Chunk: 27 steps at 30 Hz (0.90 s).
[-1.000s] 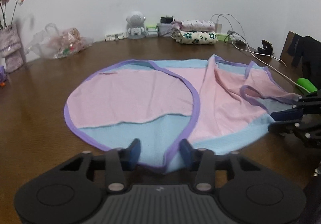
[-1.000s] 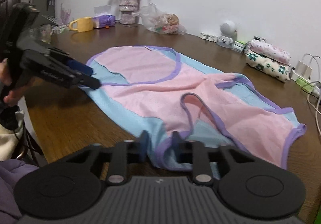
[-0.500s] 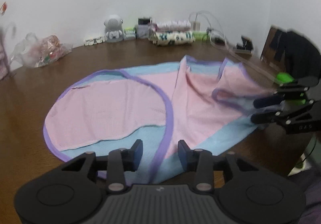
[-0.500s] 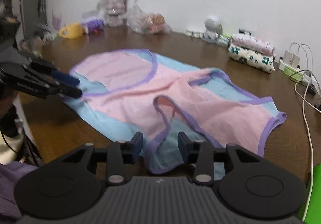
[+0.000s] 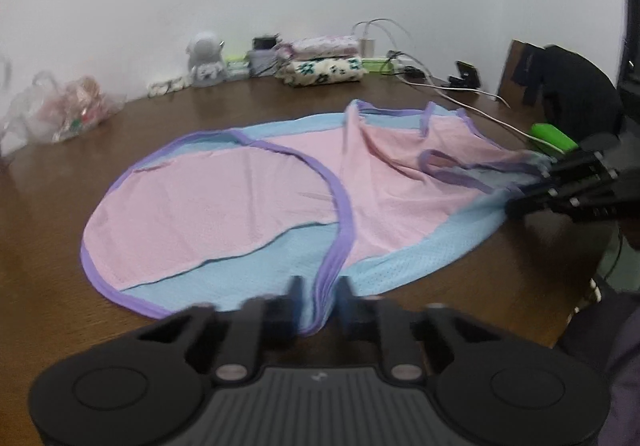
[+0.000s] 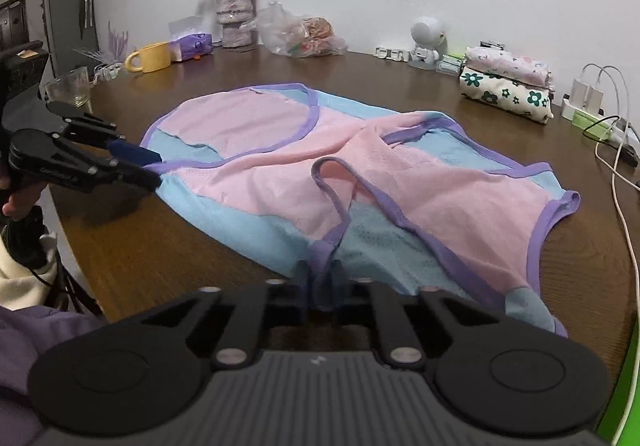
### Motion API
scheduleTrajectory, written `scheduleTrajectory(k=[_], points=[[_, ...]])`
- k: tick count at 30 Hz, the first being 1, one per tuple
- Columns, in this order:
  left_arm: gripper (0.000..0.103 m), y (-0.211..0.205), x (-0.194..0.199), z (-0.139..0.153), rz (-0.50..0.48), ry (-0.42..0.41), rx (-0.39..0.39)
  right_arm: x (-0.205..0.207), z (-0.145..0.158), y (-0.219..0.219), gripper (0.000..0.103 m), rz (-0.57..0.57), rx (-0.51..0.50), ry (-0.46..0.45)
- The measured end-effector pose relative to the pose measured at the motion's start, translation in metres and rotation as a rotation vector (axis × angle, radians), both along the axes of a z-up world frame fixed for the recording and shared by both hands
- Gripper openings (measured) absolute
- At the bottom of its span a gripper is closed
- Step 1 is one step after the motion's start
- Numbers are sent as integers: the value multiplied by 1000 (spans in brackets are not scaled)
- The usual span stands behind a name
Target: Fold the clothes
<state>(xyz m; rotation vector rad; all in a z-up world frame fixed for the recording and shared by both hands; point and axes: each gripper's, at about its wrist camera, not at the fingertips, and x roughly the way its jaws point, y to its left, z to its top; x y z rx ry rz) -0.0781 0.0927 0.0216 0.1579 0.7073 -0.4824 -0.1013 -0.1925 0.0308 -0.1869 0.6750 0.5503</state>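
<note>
Left claw pinches the purple-trimmed near edge of the pink-and-blue garment, right claw grips its strap end; the garment lies spread across the brown tabletop.

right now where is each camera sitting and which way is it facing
Left wrist: rides the left gripper at the near table edge, looking across the pink and blue garment to the wall; the right gripper shows at right.
Right wrist: rides the right gripper, facing the flower vase; the left gripper and a hand show at left.
Shared: the garment, the folded clothes stack.
</note>
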Motion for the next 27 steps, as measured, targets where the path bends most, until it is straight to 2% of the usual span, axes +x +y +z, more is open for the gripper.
scheduleTrajectory(k=[3,7,10,11,12,13,15,16,17,20,22,23,24,25,26,27], points=[[3,4,-2,2,8,36,-17,-2,0,-2,3,8,-1,0],[2,2,-28,4,6,60,-33,-9,1,-14,3,14,-8,14],[6,-5,-41,7,-7,25,-21,-12,3,-24,3,0,-12,18],[9,-7,-43,8,-11,1,-16,-12,4,-26,5,-4,-15,12],[19,-9,-45,9,-27,-21,-11,-13,5,-28,6,-6,-16,4],[25,-11,-48,11,-60,-41,-7,-15,6,-28,9,0,-13,-6],[52,-15,-53,14,-124,-84,5,-19,8,-28,16,29,-6,-19],[55,-18,-56,13,-150,-111,19,-21,7,-27,24,39,-9,-21],[56,-21,-57,11,-166,-122,35,-21,5,-26,27,47,-13,-20],[56,-25,-54,1,-164,-100,71,-21,0,-23,27,54,-9,-15],[54,-22,-50,-4,-152,-83,45,-20,-1,-21,27,56,1,-15],[49,-19,-47,-5,-145,-78,31,-20,-1,-21,27,57,4,-15],[44,-17,-45,-6,-136,-75,23,-20,-1,-21,25,61,5,-15],[41,-14,-42,-6,-127,-73,15,-21,-1,-21,16,64,5,-16],[29,-12,-39,-6,-119,-70,8,-20,-1,-21,9,63,6,-14],[9,-9,-37,-6,-114,-59,1,-20,-1,-22,7,57,6,-9]])
